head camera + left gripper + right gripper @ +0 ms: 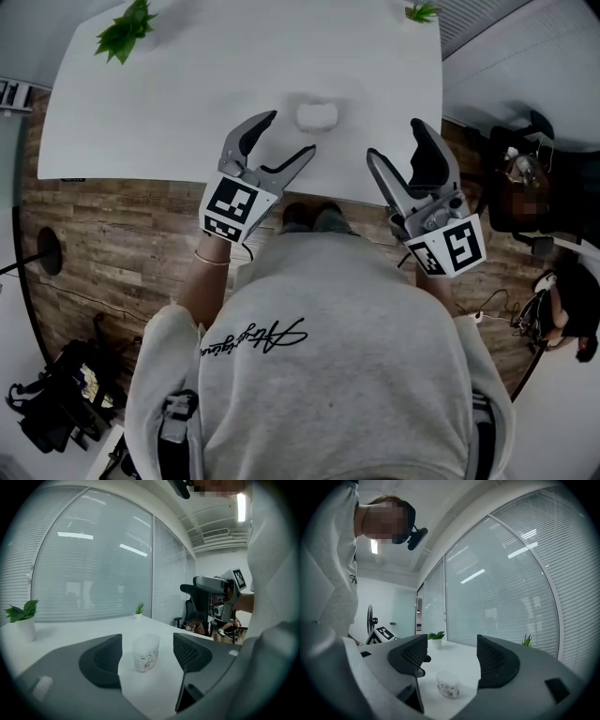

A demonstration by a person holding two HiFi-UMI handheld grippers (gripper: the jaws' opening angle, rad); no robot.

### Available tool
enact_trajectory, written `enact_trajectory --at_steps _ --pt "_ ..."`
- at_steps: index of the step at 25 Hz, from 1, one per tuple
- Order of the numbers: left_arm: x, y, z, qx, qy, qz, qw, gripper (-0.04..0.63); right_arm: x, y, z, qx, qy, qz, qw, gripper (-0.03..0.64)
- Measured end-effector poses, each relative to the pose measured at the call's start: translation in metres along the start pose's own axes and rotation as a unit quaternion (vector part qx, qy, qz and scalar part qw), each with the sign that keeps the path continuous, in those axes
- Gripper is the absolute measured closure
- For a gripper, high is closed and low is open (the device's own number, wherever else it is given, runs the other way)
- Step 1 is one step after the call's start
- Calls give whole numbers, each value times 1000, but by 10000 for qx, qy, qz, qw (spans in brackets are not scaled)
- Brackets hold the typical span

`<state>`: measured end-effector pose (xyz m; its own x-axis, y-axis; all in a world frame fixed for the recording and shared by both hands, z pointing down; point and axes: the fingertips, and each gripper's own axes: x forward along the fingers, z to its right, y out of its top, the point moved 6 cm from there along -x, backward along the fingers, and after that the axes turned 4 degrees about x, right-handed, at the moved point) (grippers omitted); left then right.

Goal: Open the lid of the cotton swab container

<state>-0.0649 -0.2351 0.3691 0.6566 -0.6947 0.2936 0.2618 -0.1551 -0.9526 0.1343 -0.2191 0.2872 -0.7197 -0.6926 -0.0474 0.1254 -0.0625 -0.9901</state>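
The room is an office with tall windows covered by pale blinds, a wooden floor and a white bench [141, 103] which fills the upper part of the head view. On the bench, in the upper left corner of this view, there is a small green plant [125, 30], and a second plant [422, 11] is at the upper edge further to the right. A dark chair [525, 173] stands at the right edge of the frame, beside the bench.

The cotton swab container [317, 115] stands upright on the bench, a little above the middle of the head view, near the front edge. It is small and white, with a printed label around its lower part, and its lid is on it.

The left gripper [291, 133] is just below and to the left of the container. Its jaws are spread wide and pinch nothing. In the left gripper view the container [146, 653] appears in the gap between them, but it is beyond the tips and apart from both.

The right gripper [394, 139] is lower right of the container, well apart from it. Its jaws are also spread and they hold nothing. In the right gripper view the container [448, 684] is low in the frame, beyond the jaws.
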Motion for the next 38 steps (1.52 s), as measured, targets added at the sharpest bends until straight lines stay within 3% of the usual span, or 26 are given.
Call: enact_trajectory --at_steps 7,19,29,38 --pt "27 -29 -1 327 4 -616 9976 265 -10 0 8 -10 -118 -63 9999 305" --pt "64 -51 -4 632 -279 -1228 9900 259 -19 1 15 25 -240 -34 9997 307" --pt "80 -64 -7 595 -440 -1432 9869 261 -19 0 17 38 -249 -63 9997 313" --pt "90 -66 -3 801 -785 -1627 9803 313 -22 4 29 20 -387 -27 9992 316"
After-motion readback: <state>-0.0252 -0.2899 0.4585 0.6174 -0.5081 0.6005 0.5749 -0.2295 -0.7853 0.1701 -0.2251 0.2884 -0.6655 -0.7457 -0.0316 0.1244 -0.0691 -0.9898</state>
